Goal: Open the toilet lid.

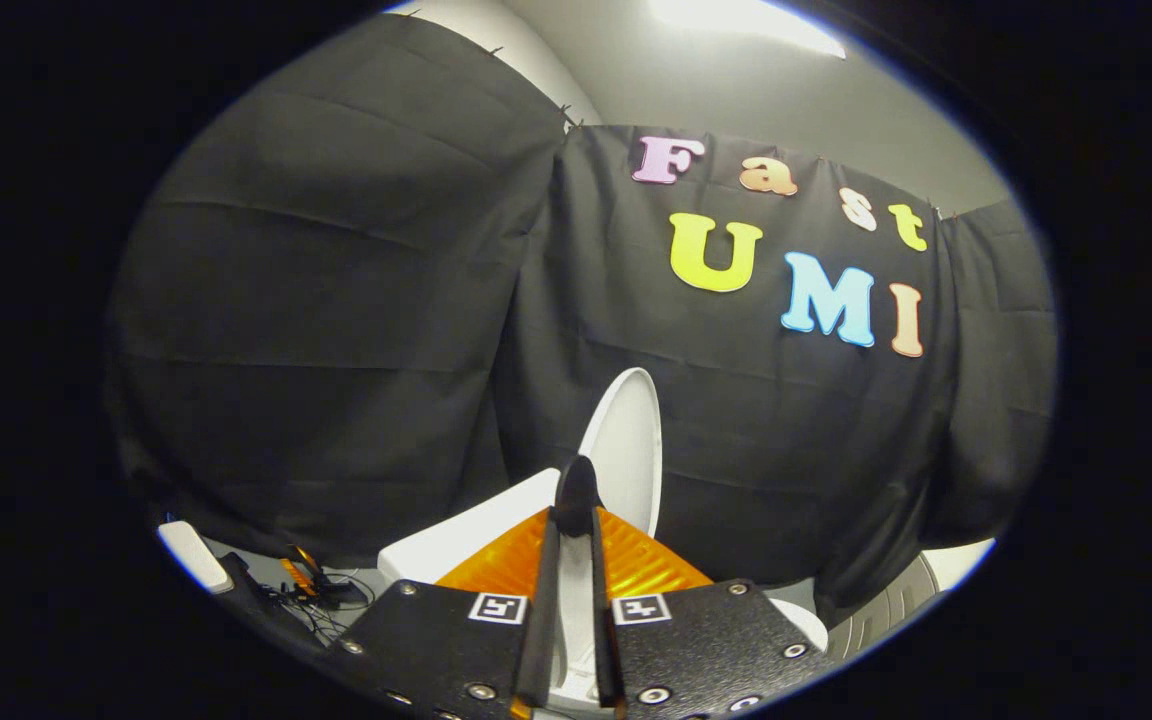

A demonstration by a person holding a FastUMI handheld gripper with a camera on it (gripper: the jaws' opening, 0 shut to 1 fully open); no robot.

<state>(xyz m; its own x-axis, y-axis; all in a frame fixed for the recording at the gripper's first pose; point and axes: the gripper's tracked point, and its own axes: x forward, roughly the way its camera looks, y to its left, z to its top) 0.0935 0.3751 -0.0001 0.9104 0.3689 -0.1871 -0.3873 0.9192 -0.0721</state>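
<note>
The white toilet lid (pixel 628 440) stands raised, nearly upright, against the black cloth wall behind it. Left of it is the white tank (pixel 456 545). My gripper (pixel 576 490) points up at the lid's lower left edge, and its fingertips (pixel 576 478) meet there with no gap showing. The fingers look shut, with nothing clearly pinched between them; whether the tips touch the lid I cannot tell. White toilet surface (pixel 576 610) shows in the narrow slot between the two fingers further back.
Black cloth hangs on all sides close behind the toilet. Low on the left lie a white block (pixel 194 556) and a tangle of cables with small devices (pixel 311 590). A pale ribbed object (pixel 896 600) sits low on the right.
</note>
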